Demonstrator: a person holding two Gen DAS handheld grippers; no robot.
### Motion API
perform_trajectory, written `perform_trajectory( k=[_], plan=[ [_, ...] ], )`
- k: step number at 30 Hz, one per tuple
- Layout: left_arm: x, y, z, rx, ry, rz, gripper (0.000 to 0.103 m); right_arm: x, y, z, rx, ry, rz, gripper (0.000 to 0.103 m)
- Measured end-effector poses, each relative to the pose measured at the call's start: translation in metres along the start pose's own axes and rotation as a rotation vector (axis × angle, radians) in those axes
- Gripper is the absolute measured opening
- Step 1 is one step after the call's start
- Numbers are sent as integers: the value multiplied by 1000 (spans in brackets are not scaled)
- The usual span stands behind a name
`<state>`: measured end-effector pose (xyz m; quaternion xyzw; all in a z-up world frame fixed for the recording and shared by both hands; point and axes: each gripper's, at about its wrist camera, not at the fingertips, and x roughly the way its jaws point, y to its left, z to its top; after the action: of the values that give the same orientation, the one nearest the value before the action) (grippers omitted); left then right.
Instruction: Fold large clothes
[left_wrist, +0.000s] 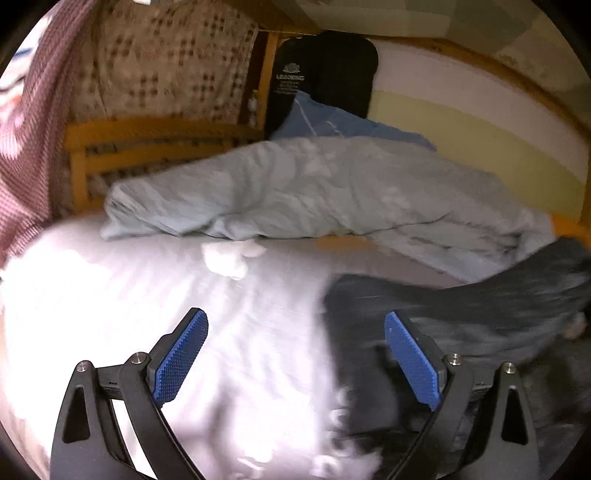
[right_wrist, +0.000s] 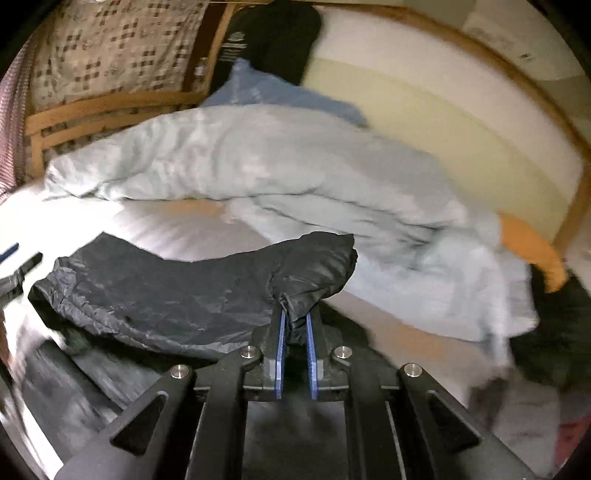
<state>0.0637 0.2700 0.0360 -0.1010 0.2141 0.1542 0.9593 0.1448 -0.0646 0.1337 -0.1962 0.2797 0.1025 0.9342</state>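
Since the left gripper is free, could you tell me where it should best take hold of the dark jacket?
Probably the jacket's gathered hem at its far-left end, approached from the left, low over the bed sheet. The right gripper already pinches the opposite end, so the left gripper, open, would stretch it flat.

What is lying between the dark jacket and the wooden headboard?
The crumpled light blue duvet lies across the bed between the dark jacket, pinched in the right tool, and the wooden headboard. The right wrist view shows it best.

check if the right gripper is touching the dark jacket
Touching. The right wrist view shows the right gripper with its fingers pinched shut on a bunched fold of the dark jacket.
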Motion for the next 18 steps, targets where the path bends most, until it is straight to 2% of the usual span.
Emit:
perform_trajectory(
  k=[4,10,12,15,18],
  plan=[
    [3,6,-1,-59,28,-57,96,-23,-51,-38,35,51,-98,11],
    [3,-7,-5,-9,45,-79,96,-30,-119,-100,136,168,-192,11],
    [5,-15,-9,-7,74,-122,96,-27,-129,-116,159,194,-193,11],
    [7,-37,-17,7,139,-261,96,-17,-136,-138,202,255,-159,11],
    [2,-68,-18,112,139,-334,96,-6,-129,-154,217,304,-129,13]
  ],
)
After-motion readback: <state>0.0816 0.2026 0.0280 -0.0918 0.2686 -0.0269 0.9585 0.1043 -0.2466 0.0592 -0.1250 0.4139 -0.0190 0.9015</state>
